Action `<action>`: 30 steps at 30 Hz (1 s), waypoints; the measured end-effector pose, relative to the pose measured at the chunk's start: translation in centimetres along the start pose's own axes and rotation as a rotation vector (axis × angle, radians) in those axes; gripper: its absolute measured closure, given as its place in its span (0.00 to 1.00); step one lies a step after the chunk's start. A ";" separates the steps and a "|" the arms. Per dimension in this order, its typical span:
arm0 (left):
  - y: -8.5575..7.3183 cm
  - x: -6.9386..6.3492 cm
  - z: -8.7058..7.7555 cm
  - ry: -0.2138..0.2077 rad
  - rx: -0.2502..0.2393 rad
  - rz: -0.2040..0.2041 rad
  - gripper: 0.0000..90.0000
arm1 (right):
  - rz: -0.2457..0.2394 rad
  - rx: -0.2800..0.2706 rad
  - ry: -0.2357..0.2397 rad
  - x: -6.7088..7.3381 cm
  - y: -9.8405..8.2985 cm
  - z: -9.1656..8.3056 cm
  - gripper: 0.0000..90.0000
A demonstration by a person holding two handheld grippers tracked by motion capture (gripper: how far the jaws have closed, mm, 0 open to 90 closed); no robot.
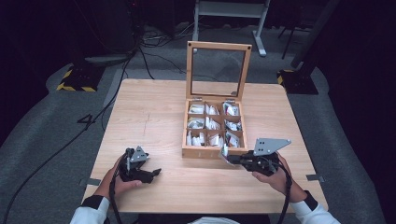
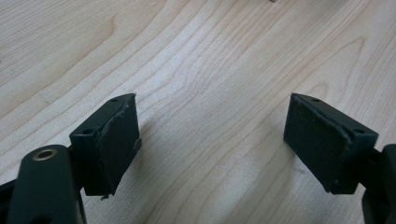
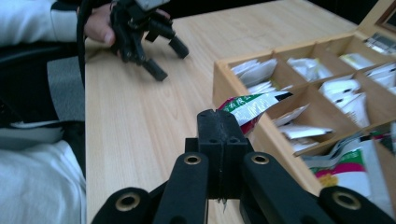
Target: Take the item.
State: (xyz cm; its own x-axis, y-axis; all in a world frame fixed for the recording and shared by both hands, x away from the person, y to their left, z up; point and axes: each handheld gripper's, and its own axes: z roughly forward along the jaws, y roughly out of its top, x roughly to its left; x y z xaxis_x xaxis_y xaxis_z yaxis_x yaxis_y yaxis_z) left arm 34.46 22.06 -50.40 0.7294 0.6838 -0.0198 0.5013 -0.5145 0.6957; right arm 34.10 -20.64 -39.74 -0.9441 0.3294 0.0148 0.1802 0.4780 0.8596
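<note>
We hold a sachet [image 3: 250, 106] in the right gripper [image 3: 219, 122], its jaws pressed fully together on one end of the packet, just outside the near wall of the wooden box [image 1: 212, 151]. In the high view the sachet [image 1: 225, 153] hangs at the box's front right corner, above the table [image 1: 154, 116]. The box's glazed lid [image 1: 217, 70] stands upright at the back, so every compartment lies open to us.

The step in hand, as we judge it, is carrying this sachet either into or away from a compartment. We keep the grip firm, since only a short edge is clamped. We keep the free end clear of the box wall. The left gripper [image 1: 150, 173] rests apart with jaws standing wide and nothing between them.
</note>
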 end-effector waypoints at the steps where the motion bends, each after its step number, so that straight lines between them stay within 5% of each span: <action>1: 0.0 0.0 0.0 0.000 0.000 0.000 0.21 | -0.001 0.010 0.005 0.1 -0.2 0.2 1.00; 30: 0.0 0.0 0.0 0.006 0.000 -0.001 0.20 | -0.025 0.160 0.055 1.3 -3.3 4.2 1.00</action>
State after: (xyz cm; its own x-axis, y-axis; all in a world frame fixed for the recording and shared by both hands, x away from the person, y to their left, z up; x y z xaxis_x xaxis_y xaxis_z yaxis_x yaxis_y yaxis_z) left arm 34.44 22.04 -50.41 0.7264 0.6871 -0.0163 0.5019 -0.5142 0.6955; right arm 33.43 -18.38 -44.63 -0.9618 0.2725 0.0261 0.1938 0.6105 0.7680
